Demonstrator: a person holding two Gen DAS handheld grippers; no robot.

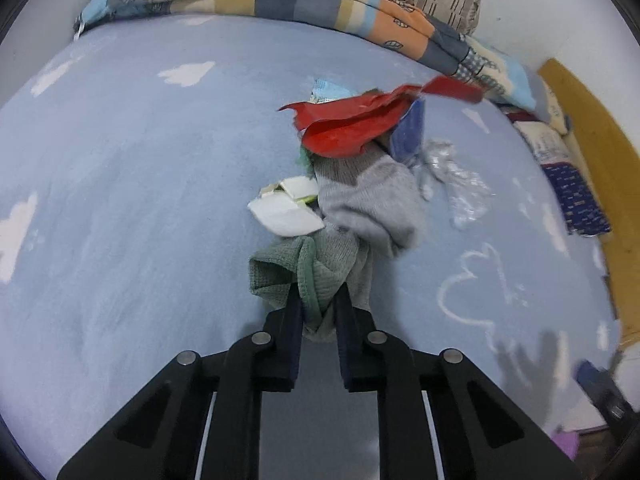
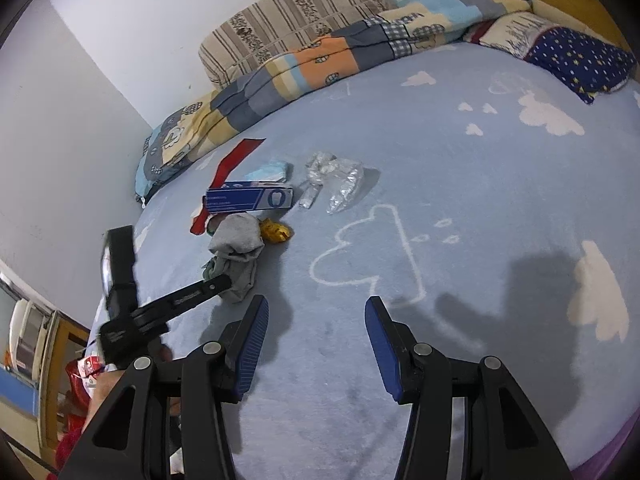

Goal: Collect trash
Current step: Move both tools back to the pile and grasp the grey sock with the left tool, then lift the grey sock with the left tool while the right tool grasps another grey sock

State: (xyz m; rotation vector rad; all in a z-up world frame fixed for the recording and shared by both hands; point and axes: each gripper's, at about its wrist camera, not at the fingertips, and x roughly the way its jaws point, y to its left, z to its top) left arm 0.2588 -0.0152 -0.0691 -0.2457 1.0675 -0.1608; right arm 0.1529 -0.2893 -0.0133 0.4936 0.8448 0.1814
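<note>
- Left gripper (image 1: pixel 318 304): clenched on the grey-green sock (image 1: pixel 320 268), at 6 o'clock of the trash pile.
- Lift slowly; red wrapper (image 1: pixel 352 124) lies on the sock's far end and may drag.
- Right gripper (image 2: pixel 316 340): released, empty, above the bed (image 2: pixel 480 184).

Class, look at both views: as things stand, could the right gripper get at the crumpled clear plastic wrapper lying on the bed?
Probably yes. The right gripper is open and holds nothing, and only bare blue bedsheet lies between it and the clear plastic wrapper. The left gripper, shut on the grey sock, sits off to the side.

Box (image 2: pixel 248 199) behind sock (image 2: pixel 236 240) on bedsheet (image 2: pixel 440 184)
</note>
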